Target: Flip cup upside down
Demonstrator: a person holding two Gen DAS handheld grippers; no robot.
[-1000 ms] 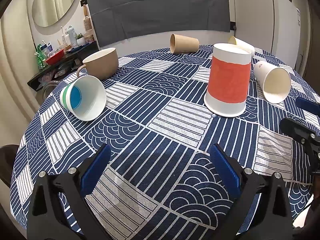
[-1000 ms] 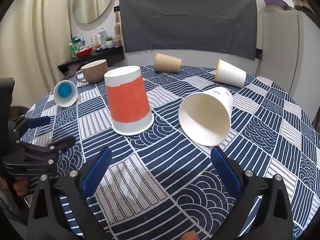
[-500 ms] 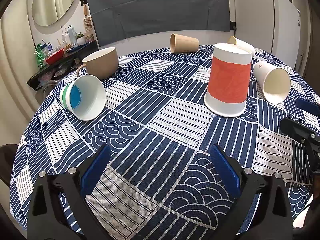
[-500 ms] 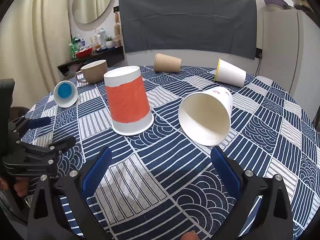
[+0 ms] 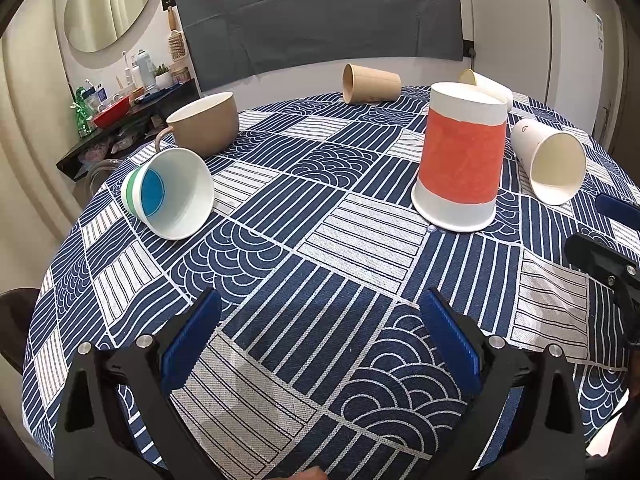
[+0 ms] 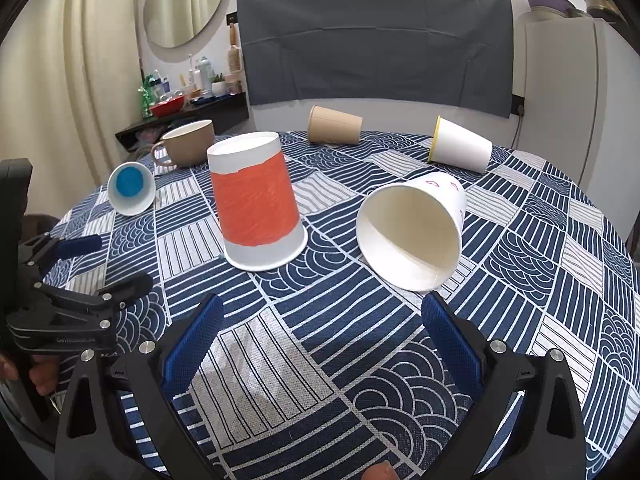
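An orange-banded white paper cup (image 5: 460, 160) stands upside down on the patterned tablecloth; it also shows in the right wrist view (image 6: 256, 204). A plain white cup (image 6: 412, 236) lies on its side, mouth toward me, to its right (image 5: 552, 164). A cup with a blue inner bottom and green stripes (image 5: 170, 194) lies on its side at left (image 6: 131, 194). My left gripper (image 5: 320, 344) is open and empty above the near tablecloth. My right gripper (image 6: 320, 344) is open and empty, just short of the white cup.
A brown mug (image 5: 208, 124) stands upright at the back left. A brown paper cup (image 5: 370, 83) and a yellow-rimmed white cup (image 6: 460, 148) lie on their sides at the back. The round table's edge (image 5: 44, 280) curves at left. A cluttered shelf (image 5: 116, 112) stands beyond.
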